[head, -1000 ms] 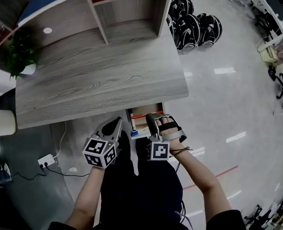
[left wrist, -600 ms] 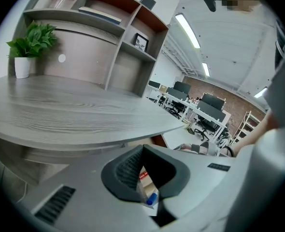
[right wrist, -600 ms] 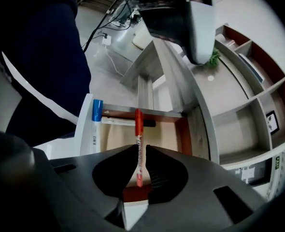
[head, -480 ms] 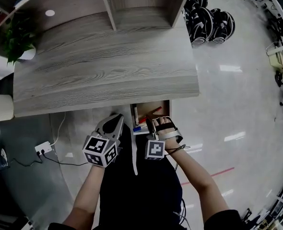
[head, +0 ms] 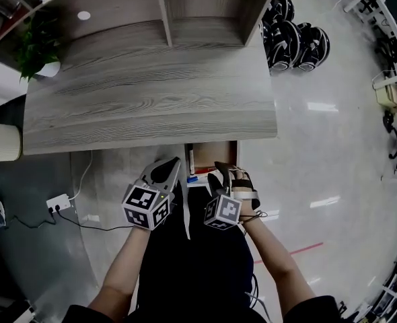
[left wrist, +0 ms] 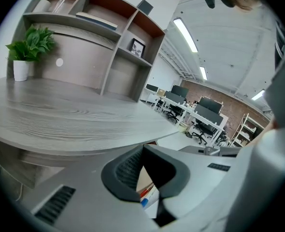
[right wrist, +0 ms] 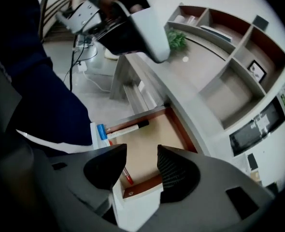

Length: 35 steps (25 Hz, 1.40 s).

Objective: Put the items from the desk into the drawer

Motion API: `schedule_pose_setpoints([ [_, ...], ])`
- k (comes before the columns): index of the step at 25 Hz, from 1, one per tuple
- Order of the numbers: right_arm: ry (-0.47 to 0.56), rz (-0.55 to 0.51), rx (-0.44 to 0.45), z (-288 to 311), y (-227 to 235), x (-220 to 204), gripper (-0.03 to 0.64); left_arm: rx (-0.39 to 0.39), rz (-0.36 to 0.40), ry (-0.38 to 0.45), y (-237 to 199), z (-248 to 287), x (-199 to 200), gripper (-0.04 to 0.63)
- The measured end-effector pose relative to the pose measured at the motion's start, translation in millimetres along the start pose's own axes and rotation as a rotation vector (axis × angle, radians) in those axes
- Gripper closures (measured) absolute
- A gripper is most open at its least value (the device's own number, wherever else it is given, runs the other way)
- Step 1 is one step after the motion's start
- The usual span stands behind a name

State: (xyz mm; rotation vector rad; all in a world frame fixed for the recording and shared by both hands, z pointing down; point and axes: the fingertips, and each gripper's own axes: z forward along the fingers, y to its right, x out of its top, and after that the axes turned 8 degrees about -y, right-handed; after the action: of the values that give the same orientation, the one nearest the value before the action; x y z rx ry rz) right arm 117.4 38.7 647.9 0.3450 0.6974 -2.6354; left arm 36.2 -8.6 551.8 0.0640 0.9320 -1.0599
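Over the open drawer (right wrist: 183, 132) under the desk (head: 151, 106), my right gripper (right wrist: 141, 154) has just spread its jaws and grips nothing. The red pen (right wrist: 127, 176) lies on the drawer floor below them, near a white marker (right wrist: 128, 127). My left gripper (left wrist: 142, 151) hovers alongside, jaws closed and empty.

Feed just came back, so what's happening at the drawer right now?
A person holds the right tongs over the open wooden drawer under the grey wood-grain desk; their jaws have just been opening, with nothing between them. A white marker with a black cap, a blue-capped marker and a thin red pen lie in the drawer. The left tongs hang shut and empty beside it.
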Motion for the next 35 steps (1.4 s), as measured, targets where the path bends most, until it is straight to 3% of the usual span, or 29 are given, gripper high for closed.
schedule_pose_setpoints([
  [5, 0.123, 0.409, 0.08, -36, 28, 14, 0.43, -0.001, 0.011, 0.021, 13, -10, 9, 0.574],
  [8, 0.254, 0.69, 0.172, -59, 47, 29, 0.43, -0.004, 0.012, 0.039, 22, -18, 15, 0.574],
  [11, 0.424, 0.896, 0.25, -85, 66, 47, 0.43, -0.013, 0.025, 0.068, 34, -27, 27, 0.574],
  [14, 0.617, 0.957, 0.288, -121, 84, 68, 0.442, -0.029, 0.039, 0.102, 46, -37, 42, 0.574],
  [18, 0.836, 1.06, 0.304, -170, 108, 86, 0.62, -0.045, 0.071, 0.168, 63, -52, 70, 0.574],
  [21, 0.965, 1.167, 0.335, -202, 121, 90, 0.62, -0.064, 0.098, 0.224, 78, -64, 89, 0.574],
  [26, 1.026, 1.269, 0.204, -228, 142, 75, 0.621, -0.058, 0.124, 0.299, 97, -82, 100, 0.574],
  [29, 1.029, 1.296, 0.127, -232, 148, 64, 0.621, -0.055, 0.13, 0.294, 102, -82, 94, 0.574],
  [35, 1.004, 1.341, 0.066, -228, 151, 47, 0.621, -0.043, 0.136, 0.295, 100, -84, 95, 0.574],
])
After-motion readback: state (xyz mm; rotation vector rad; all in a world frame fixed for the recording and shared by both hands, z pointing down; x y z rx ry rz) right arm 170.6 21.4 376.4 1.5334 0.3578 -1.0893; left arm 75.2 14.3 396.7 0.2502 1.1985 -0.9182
